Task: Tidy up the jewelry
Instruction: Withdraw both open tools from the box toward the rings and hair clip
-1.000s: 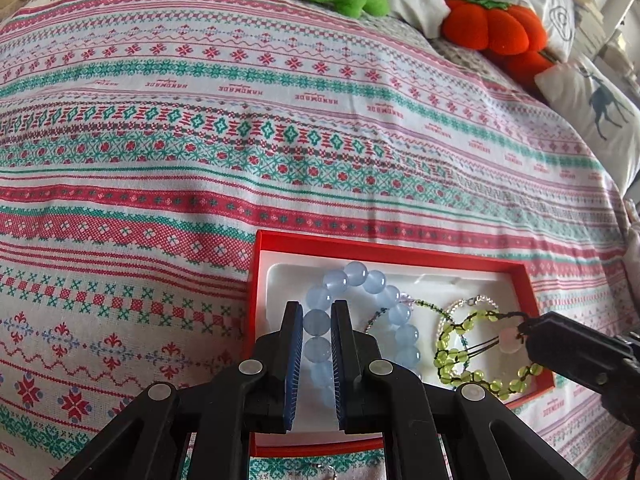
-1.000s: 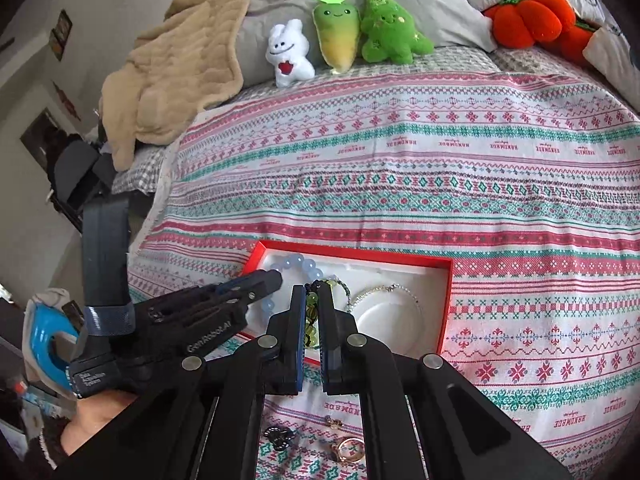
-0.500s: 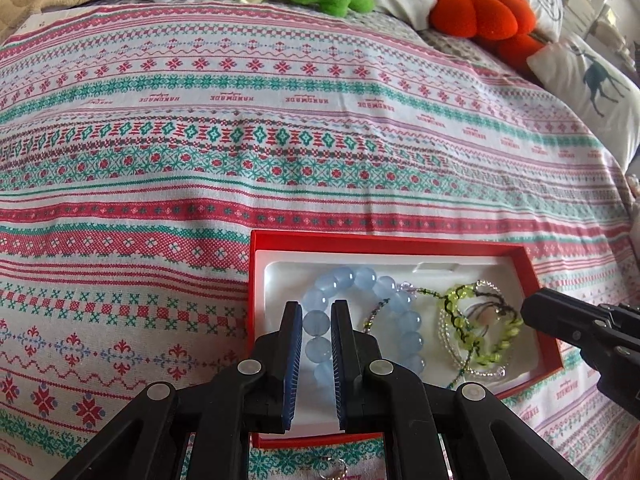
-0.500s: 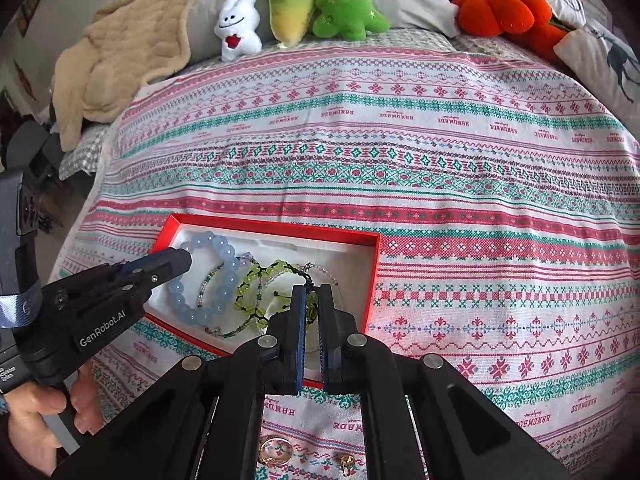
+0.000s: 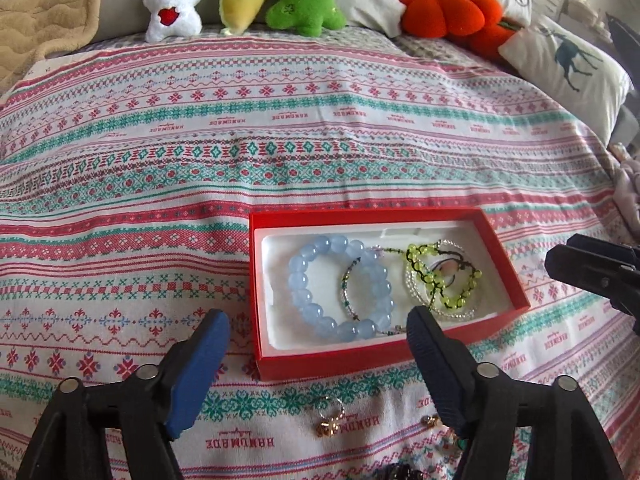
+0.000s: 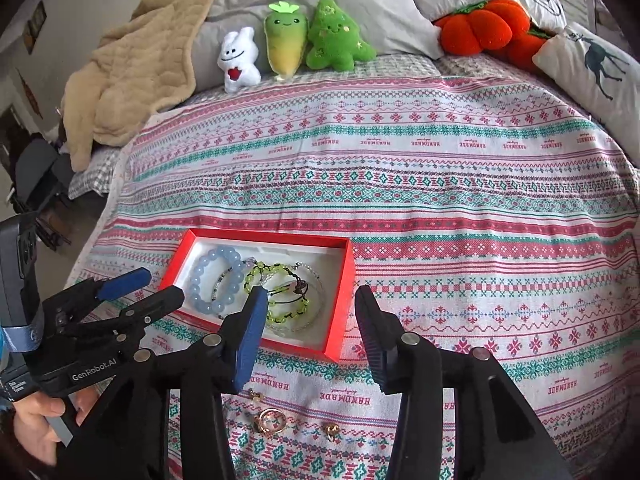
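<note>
A red jewelry box (image 5: 372,354) (image 6: 334,344) with a white lining lies on the patterned bedspread. Inside lie a pale blue bead bracelet (image 5: 300,280) (image 6: 198,280), a thin beaded strand (image 5: 346,284), and a yellow-green bead bracelet (image 5: 424,276) (image 6: 288,314) on a clear bead ring. My left gripper (image 5: 316,320) is open and empty above the box's near edge. My right gripper (image 6: 308,300) is open and empty over the box's right half. Small gold rings (image 5: 330,424) (image 6: 270,420) and earrings (image 6: 331,432) lie on the bedspread in front of the box.
Plush toys (image 6: 286,42) and an orange pumpkin cushion (image 6: 480,28) line the head of the bed. A beige blanket (image 6: 128,80) lies at the back left, a deer pillow (image 5: 568,64) at the right. The bed's left edge drops off near the box.
Both grippers opened and drew back from the box. The yellow-green bracelet that the right gripper carried now lies in the box. The blue bracelet is released.
</note>
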Motion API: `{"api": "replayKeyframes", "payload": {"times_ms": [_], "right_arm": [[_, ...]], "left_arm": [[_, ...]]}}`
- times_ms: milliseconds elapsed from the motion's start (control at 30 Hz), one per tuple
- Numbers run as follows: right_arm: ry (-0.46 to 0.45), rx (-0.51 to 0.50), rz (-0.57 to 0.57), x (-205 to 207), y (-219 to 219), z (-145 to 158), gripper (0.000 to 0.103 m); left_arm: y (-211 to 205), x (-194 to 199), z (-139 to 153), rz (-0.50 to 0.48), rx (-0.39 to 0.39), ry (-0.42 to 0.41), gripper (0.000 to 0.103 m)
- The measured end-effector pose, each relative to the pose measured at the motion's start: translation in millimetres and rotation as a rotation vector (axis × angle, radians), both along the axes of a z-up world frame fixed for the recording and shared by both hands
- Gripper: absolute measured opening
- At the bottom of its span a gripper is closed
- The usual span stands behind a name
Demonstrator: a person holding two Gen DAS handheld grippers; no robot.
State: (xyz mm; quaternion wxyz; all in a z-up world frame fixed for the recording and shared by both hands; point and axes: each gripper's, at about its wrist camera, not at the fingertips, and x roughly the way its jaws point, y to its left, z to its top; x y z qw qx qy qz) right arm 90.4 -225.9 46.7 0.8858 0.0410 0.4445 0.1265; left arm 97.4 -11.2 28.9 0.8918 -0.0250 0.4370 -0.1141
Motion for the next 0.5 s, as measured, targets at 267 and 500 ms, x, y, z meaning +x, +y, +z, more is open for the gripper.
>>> {"api": "replayKeyframes", "payload": {"times_ms": [267, 500], "right_arm": [[-0.003, -0.025, 0.027, -26, -1, -5, 0.063], [0.028, -0.029, 0.046, -43, -2, -17, 0.068]], "left_arm": [[6, -24, -4, 0.002, 0.062, 0.019, 0.094], [15, -43, -14, -0.005, 0.125, 0.021, 0.096]]}}
